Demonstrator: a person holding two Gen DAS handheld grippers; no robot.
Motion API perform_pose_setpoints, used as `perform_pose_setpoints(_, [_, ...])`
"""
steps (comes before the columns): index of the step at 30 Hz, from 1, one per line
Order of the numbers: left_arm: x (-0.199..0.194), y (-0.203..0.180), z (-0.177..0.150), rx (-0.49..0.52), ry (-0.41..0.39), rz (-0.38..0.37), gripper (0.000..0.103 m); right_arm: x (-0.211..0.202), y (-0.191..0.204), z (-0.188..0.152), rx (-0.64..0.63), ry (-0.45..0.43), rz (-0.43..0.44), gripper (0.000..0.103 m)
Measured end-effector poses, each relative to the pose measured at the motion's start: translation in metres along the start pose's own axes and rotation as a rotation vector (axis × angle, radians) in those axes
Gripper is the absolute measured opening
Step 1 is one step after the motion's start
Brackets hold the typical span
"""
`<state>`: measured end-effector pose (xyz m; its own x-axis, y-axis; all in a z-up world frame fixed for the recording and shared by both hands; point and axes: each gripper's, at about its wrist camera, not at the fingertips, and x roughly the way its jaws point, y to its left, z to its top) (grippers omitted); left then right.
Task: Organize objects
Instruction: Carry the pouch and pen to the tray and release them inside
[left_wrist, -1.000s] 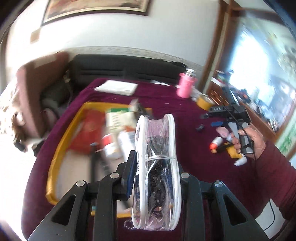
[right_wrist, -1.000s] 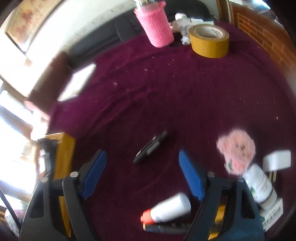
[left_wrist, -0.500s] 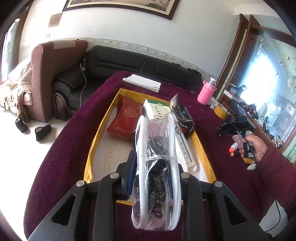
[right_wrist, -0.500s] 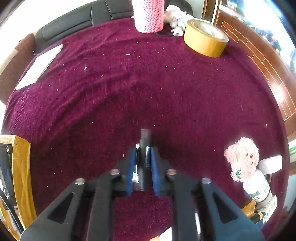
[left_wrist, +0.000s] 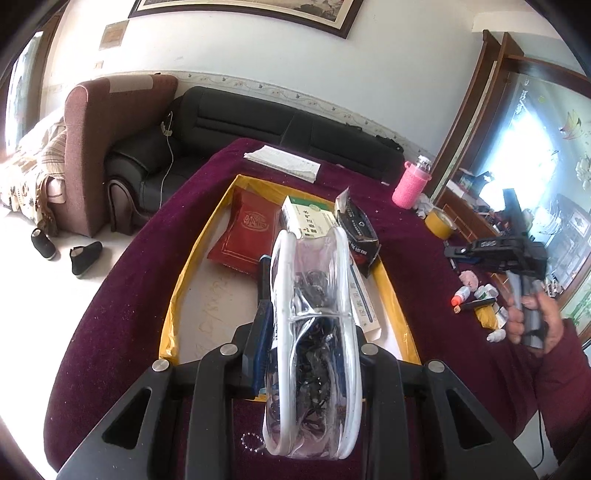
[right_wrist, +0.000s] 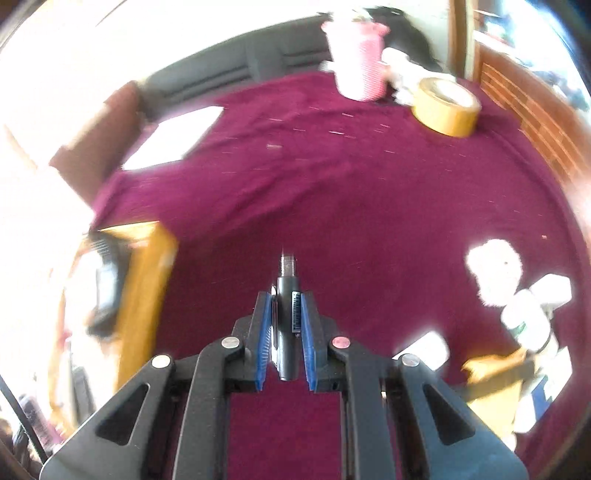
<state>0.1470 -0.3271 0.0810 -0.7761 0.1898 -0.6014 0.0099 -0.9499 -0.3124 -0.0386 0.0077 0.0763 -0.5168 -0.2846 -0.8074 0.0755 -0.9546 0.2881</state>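
Both hand-held grippers are clamped on something. On the left, the left hand-held gripper (left_wrist: 314, 332) squeezes a clear zip pouch (left_wrist: 314, 343) with white piping, stuffed with dark cords, held upright between the blue pads above the near end of a yellow-rimmed tray (left_wrist: 184, 273). That tray lies on the tabletop (left_wrist: 140, 258), which is covered by a maroon cloth, and it holds a red packet (left_wrist: 251, 232), a green-and-white box (left_wrist: 306, 218) and a black packet (left_wrist: 358, 232) leaning at its right edge. Beyond the tray a white sheet of paper (left_wrist: 284, 162) lies flat, and a pink-sleeved bottle (left_wrist: 412, 184) stands near a roll of yellow tape (left_wrist: 439, 221) at the far right corner. On the right, the right hand-held gripper (right_wrist: 284, 328) has its jaws drawn narrow around a black pen (right_wrist: 288, 317), gripped by the barrel with its tip pointing forward, raised above the bare cloth. The left wrist view shows the person's right hand (left_wrist: 532, 314) holding that tool's handle over a cluster of small items: a pink plush toy (left_wrist: 469, 277), small white bottles and a yellow packet. The right wrist view is smeared by motion blur, so the tray's corner (right_wrist: 144, 277) at its left and the items at its right are indistinct.
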Motion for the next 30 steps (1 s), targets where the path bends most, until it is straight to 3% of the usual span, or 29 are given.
perform_pose_setpoints(7, [0.017,-0.001,0.011,0.045,0.070,0.137,0.024,-0.009,0.085,-0.040,-0.111,0.087,0.308,0.013])
perform_pose_setpoints(10, [0.032,0.008,0.019,0.060,0.107,0.168,0.024,0.003,0.123,-0.055,-0.168,0.144,0.382,0.014])
perform_pose_setpoints(20, [0.073,0.035,0.017,0.041,0.196,0.233,0.024,0.049,0.206,-0.093,-0.243,0.298,0.490,0.014])
perform_pose_setpoints(27, [0.073,0.039,0.022,0.004,0.170,0.228,0.027,0.075,0.227,-0.111,-0.254,0.363,0.496,0.014])
perform_pose_setpoints(30, [0.063,0.047,0.025,-0.048,0.154,0.172,0.032,0.081,0.231,-0.112,-0.258,0.362,0.478,0.014])
